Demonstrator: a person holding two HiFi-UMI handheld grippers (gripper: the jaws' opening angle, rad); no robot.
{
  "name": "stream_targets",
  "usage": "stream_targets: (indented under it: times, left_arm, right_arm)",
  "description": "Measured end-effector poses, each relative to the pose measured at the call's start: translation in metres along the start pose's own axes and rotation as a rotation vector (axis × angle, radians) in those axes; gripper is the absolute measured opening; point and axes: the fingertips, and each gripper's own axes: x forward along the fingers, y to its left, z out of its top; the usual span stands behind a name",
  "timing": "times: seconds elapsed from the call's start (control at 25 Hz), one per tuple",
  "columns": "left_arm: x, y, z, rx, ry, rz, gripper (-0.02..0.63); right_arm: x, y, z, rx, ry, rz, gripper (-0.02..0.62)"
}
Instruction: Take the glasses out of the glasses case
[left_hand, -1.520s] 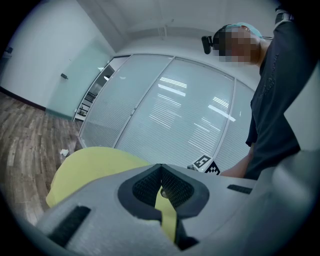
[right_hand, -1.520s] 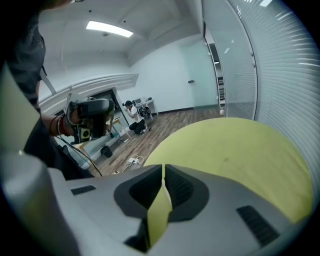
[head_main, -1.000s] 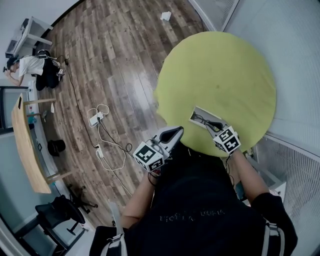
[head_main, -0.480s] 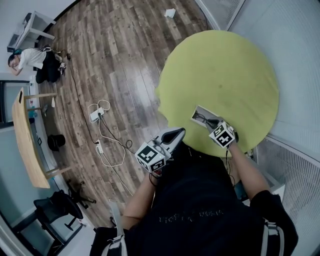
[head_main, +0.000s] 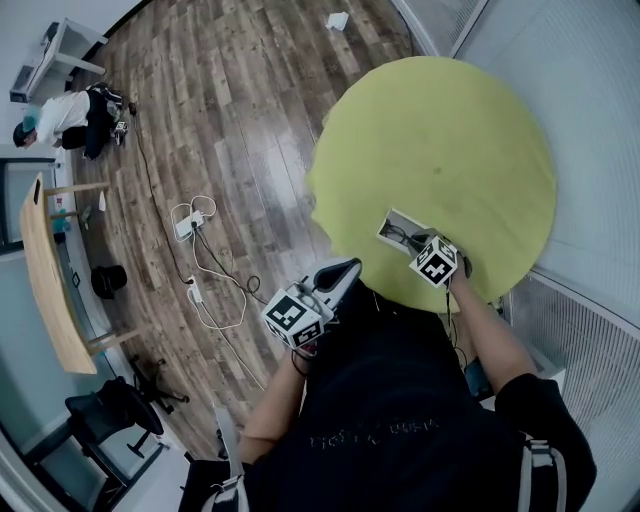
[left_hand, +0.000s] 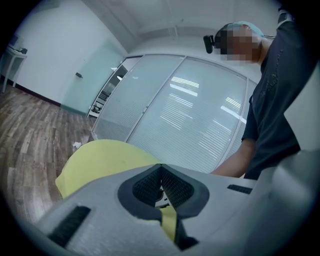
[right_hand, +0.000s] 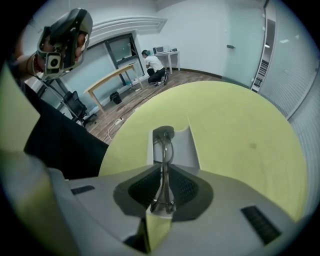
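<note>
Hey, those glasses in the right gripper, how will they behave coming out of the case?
The glasses look thin-wired, so probably light and easily bent. The right gripper pinches them edge-on, so they may swivel. The open glasses case seems shallow, unlikely to snag.

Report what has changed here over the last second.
The right claw edged forward and left, closer to the open glasses case on the yellow table. It is now shut on the glasses, whose front lies over the case. The earlier pictures do not show when it took hold. The left claw drifted slightly down and left and stayed shut on nothing. Case and table stayed put.
</note>
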Motion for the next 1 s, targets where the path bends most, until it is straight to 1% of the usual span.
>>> stream_targets:
  times: [0.12,0.28,0.72,0.88,1.0]
  left_arm:
    - [-0.002,0.000,-0.001,-0.004,0.003,0.006,0.012]
    - [-0.001,-0.004,-0.004,-0.006,0.006,0.001,0.012]
    - [0.000,-0.001,-0.002,-0.004,-0.001,0.010,0.012]
    - [-0.001,-0.002,-0.004,0.003,-0.001,0.011,0.011]
    - [0.001,-0.001,-0.003,0.006,-0.003,0.012,0.012]
  right_arm:
    - [0.006,0.004,0.004,-0.029,0.019,0.011,0.031]
    - [0.011,0.000,0.007,-0.040,0.019,-0.020,0.031]
    - [0.019,-0.007,0.008,-0.026,0.036,-0.038,0.031]
    - [0.019,-0.013,0.009,-0.060,0.032,-0.079,0.029]
    - [0.014,-0.019,0.012,-0.072,0.023,-0.094,0.029]
